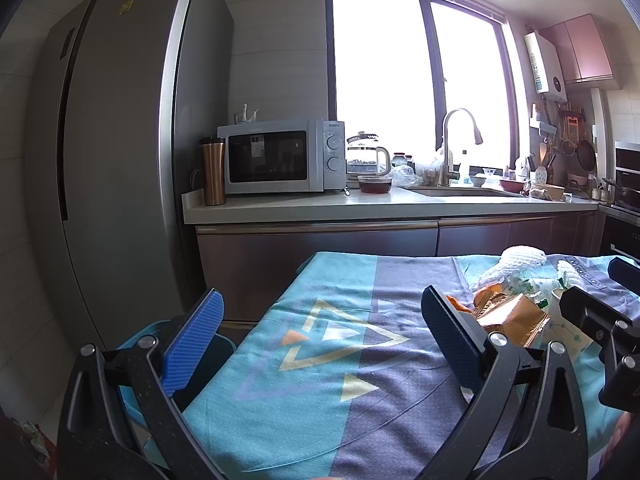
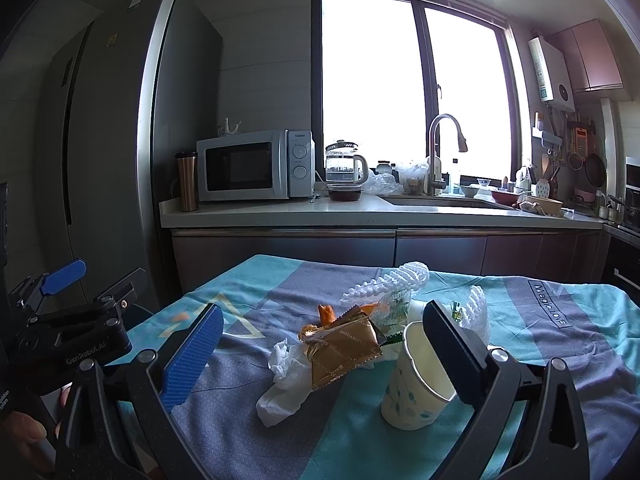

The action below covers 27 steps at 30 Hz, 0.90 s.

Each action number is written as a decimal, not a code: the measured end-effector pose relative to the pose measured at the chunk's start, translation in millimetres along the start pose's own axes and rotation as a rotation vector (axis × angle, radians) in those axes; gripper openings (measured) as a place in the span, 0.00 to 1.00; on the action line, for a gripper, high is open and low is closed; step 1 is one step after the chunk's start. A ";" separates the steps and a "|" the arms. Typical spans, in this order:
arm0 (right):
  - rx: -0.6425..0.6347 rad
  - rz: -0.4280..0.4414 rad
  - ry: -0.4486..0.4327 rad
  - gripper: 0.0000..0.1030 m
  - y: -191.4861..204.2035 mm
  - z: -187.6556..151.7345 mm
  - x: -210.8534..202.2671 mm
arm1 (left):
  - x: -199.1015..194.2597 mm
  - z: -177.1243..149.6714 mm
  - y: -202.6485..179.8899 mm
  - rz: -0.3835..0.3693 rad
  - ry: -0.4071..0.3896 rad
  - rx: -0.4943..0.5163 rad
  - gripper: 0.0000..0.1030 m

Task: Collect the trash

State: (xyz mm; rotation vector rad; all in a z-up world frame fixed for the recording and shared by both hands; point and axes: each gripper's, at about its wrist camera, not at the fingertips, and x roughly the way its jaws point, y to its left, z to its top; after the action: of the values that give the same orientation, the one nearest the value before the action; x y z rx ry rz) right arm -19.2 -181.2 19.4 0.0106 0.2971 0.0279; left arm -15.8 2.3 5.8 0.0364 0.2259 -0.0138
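Observation:
A pile of trash lies on the cloth-covered table (image 2: pixel 560 344): a gold wrapper (image 2: pixel 340 350), crumpled white tissue (image 2: pixel 286 376), orange peel (image 2: pixel 326 314), white foam netting (image 2: pixel 392 284) and an upright paper cup (image 2: pixel 412 392). My right gripper (image 2: pixel 322 354) is open and straddles the pile, with its right finger (image 2: pixel 452 352) at the cup's mouth. My left gripper (image 1: pixel 324 344) is open over bare cloth to the left of the pile, holding nothing. In the left wrist view the gold wrapper (image 1: pixel 508 316) and netting (image 1: pixel 520 258) show just past its right finger.
A dark container with a blue rim (image 1: pixel 228 346) sits low by the table's left edge, mostly hidden. Behind the table runs a counter (image 2: pixel 360 210) with a microwave (image 2: pixel 252 166), a kettle (image 2: pixel 344 164) and a sink. A tall fridge (image 1: pixel 120 160) stands at left.

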 end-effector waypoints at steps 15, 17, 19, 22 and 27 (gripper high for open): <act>0.003 0.008 0.002 0.94 1.5 -0.6 1.8 | 0.3 -2.3 -2.4 -0.012 0.010 0.002 0.95; 0.002 0.011 0.002 0.94 2.0 -0.8 1.0 | 0.3 -2.6 -2.7 -0.012 0.011 0.002 0.95; -0.001 0.012 0.002 0.94 1.9 -0.9 1.2 | -0.1 -3.1 -3.3 -0.013 0.013 0.004 0.95; 0.001 0.016 0.006 0.94 0.4 -0.7 1.4 | 1.7 -4.0 -4.1 -0.017 0.020 0.006 0.95; 0.006 0.011 0.021 0.94 -8.1 -1.7 1.9 | 7.0 -6.5 -6.9 -0.040 0.041 0.014 0.95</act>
State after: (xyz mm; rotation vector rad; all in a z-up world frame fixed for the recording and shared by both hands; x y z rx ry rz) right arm -17.7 -189.3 17.1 0.0183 0.3182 0.0379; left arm -10.6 -4.5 -2.4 0.0457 0.2674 -0.0545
